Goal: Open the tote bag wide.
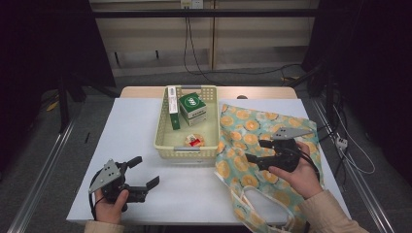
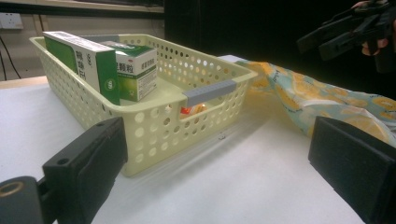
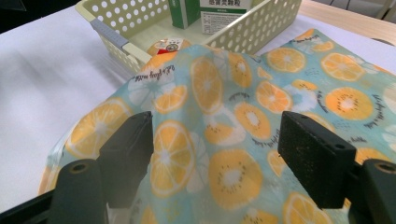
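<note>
A pale yellow perforated basket [image 1: 162, 127] stands at the table's middle. In it are a tall green-and-white box [image 1: 173, 107], a squarer green box [image 1: 193, 108] and a small orange packet [image 1: 194, 141]. A fabric bag with an orange-slice print [image 1: 248, 131] lies to the right of the basket, its edge against the basket's wall. My right gripper [image 1: 255, 150] hovers open over the bag [image 3: 224, 116], with nothing between its jaws. My left gripper [image 1: 146, 171] is open near the front left of the table, pointing at the basket [image 2: 154, 126] and apart from it.
The white table [image 1: 126, 126] has bare surface left of the basket and in front of it. The bag's handles [image 1: 243, 208] hang over the front edge. Cables trail on the floor behind the table and at the right.
</note>
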### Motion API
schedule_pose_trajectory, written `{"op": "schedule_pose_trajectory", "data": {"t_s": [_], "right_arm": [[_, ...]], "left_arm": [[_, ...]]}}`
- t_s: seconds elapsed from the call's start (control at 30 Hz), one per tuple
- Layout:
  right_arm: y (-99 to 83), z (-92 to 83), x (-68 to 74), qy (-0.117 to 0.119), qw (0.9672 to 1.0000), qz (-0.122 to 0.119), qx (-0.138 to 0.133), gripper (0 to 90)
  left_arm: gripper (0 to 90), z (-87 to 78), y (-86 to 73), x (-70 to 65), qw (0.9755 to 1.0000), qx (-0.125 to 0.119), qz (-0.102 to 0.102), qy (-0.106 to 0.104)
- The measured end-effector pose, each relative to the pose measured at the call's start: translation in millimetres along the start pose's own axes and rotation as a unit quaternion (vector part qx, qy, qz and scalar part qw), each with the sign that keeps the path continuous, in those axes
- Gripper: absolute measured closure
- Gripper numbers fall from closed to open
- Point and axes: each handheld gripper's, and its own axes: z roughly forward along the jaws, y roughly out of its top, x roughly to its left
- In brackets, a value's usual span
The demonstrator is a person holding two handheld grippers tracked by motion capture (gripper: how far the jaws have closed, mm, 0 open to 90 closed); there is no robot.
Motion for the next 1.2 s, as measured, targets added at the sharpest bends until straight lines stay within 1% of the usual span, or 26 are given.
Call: {"op": "schedule_pose_trajectory", "data": {"t_s": [0.03,0.07,0.1,0.17,0.2,0.27,0.3,0.37,0.43,0.47,0.5,0.53,0.63,0.67,0.7,0.77,0.87,0.97,1.03,1.07,1.1,1.13,1.17,1.2], "right_arm": [[0.0,0.0,0.0,0.0,1.0,0.0,0.0,26.8],[-4.9,-5.8,2.3,0.005,1.0,-0.005,0.002,26.3],[-8.0,-8.1,3.1,0.005,1.0,-0.005,0.006,26.3],[-11.1,-10.2,3.8,0.002,0.9999,-0.008,0.011,26.2],[-17.4,-14.2,4.5,-0.004,0.9996,-0.022,0.019,26.2],[-20.9,-15.7,4.5,-0.005,0.9995,-0.023,0.021,26.1],[-28.2,-18.0,3.8,-0.002,0.9993,-0.022,0.029,26.1],[-35.7,-19.6,2.9,-0.005,0.9988,-0.025,0.041,26.1],[-43.4,-22.1,1.7,-0.01,0.9985,-0.031,0.044,26.1],[-43.4,-22.1,1.7,-0.01,0.9985,-0.031,0.044,26.1],[-47.3,-23.4,0.8,-0.01,0.9985,-0.032,0.044,26.1],[-55.4,-25.7,-1.2,-0.012,0.9987,-0.025,0.044,26.2],[-68.3,-26.6,-4.4,-0.011,0.9987,-0.011,0.048,26.2],[-68.3,-26.6,-4.4,-0.011,0.9987,-0.011,0.048,26.2],[-76.3,-26.3,-7.1,-0.013,0.9987,-0.006,0.049,26.2],[-82.3,-26.3,-7.5,-0.014,0.9985,-0.012,0.052,26.3],[-90.0,-27.4,-5.2,-0.006,0.9986,-0.015,0.051,25.7],[-96.6,-30.4,-0.9,0.0,0.9984,-0.029,0.048,25.4],[-100.4,-32.1,2.8,0.006,0.9985,-0.032,0.045,25.5],[-102.7,-32.1,4.6,0.005,0.9985,-0.031,0.044,25.9],[-105.4,-31.0,6.4,0.004,0.9982,-0.032,0.051,25.9],[-108.5,-29.0,8.1,0.006,0.9976,-0.038,0.058,26.9],[-111.7,-26.5,9.6,0.008,0.9968,-0.049,0.062,29.2],[-114.9,-23.5,10.5,0.009,0.9961,-0.053,0.07,32.1]], "left_arm": [[4.8,0.3,0.1,-0.4,1.0,0.0,0.0,-0.001],[4.8,0.2,0.5,-0.2,1.0,0.0,0.003,-0.001],[4.8,0.1,0.6,-0.3,1.0,-0.001,0.002,-0.002],[4.8,0.1,0.3,0.1,1.0,-0.004,-0.004,0.001],[4.8,-0.6,0.4,1.1,1.0,-0.002,-0.001,0.002],[4.8,-0.9,0.2,1.6,1.0,-0.002,-0.003,0.003],[4.8,-1.0,0.1,1.5,1.0,-0.002,-0.003,0.002],[4.8,-0.6,0.0,0.9,1.0,-0.001,-0.004,0.001],[4.8,-0.3,0.3,0.7,1.0,-0.002,-0.003,0.001],[4.8,0.1,0.2,0.3,1.0,-0.003,-0.004,0.002],[4.8,0.2,0.2,0.3,1.0,-0.003,-0.004,0.002],[4.8,0.0,0.1,0.7,1.0,0.0,-0.003,0.001],[4.8,0.2,-0.2,1.3,1.0,0.0,-0.002,0.001],[4.8,0.0,-0.2,1.3,1.0,0.001,-0.002,0.002],[4.8,-0.3,-0.2,1.1,1.0,0.0,-0.003,0.002],[4.8,-0.6,-0.5,1.4,1.0,0.0,-0.005,0.004],[4.8,-0.8,-0.9,1.2,1.0,0.001,-0.005,0.004],[4.7,-1.5,-0.5,0.9,1.0,0.0,-0.005,0.004],[4.7,-2.5,-0.6,1.6,1.0,-0.002,-0.006,0.006],[4.7,-2.6,-0.8,1.8,0.9999,-0.004,-0.007,0.007],[4.7,-3.1,-0.8,2.2,0.9999,-0.002,-0.007,0.008],[4.7,-3.4,-0.8,2.4,0.9999,-0.002,-0.008,0.008],[4.7,-3.1,-0.7,2.0,0.9999,-0.002,-0.008,0.008],[4.7,-3.1,-0.7,2.0,0.9999,-0.002,-0.008,0.008]]}}
